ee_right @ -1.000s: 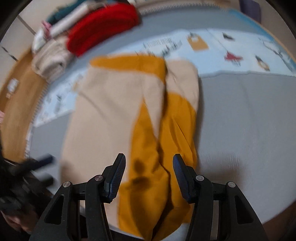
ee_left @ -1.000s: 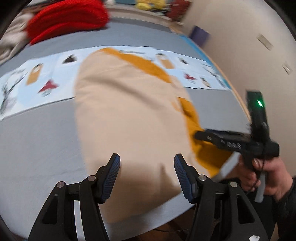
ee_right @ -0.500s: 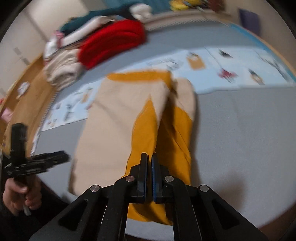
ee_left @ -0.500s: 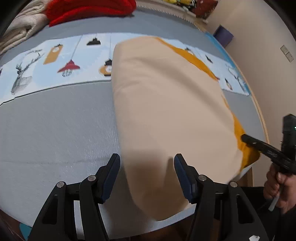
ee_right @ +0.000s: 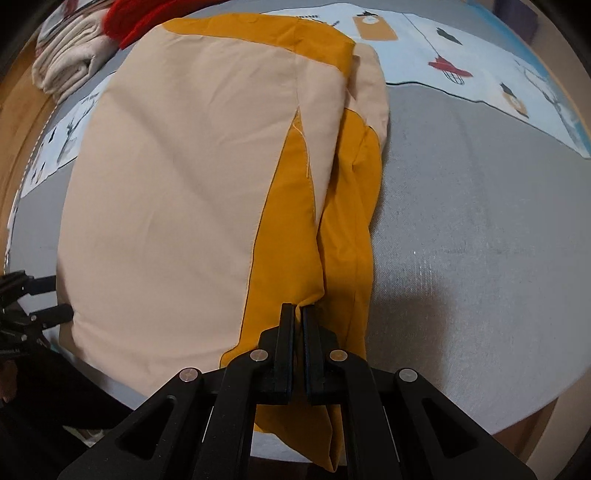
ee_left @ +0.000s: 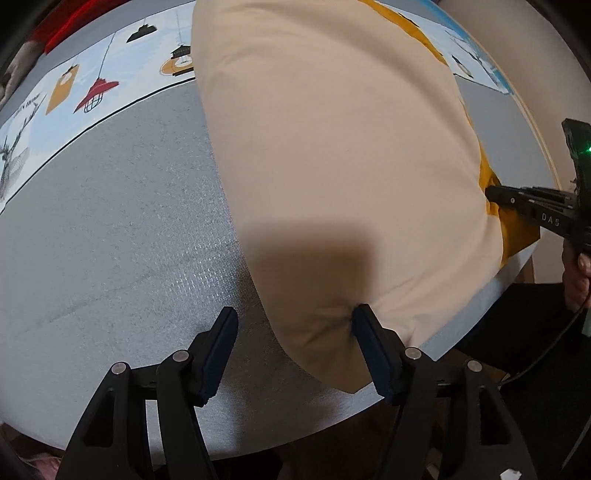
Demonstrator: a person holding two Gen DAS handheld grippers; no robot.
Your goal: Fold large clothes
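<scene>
From my left wrist, my left tongs (ee_left: 293, 323) are spread wide over the near corner of the beige and mustard garment (ee_left: 332, 147), one pad touching the cloth. It lies flat on the grey counter (ee_left: 110, 229).

From my right wrist, my right tongs (ee_right: 298, 314) are pressed together, pinching the garment's mustard edge (ee_right: 295, 229). Folded clothes (ee_right: 70, 62) sit beyond.

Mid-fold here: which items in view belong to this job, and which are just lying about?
In the job:
beige and mustard garment
right claw, shut on its mustard edge
left claw, open at the beige hem

Lying about:
red knit
folded cream clothes
lamp-print mat
</scene>
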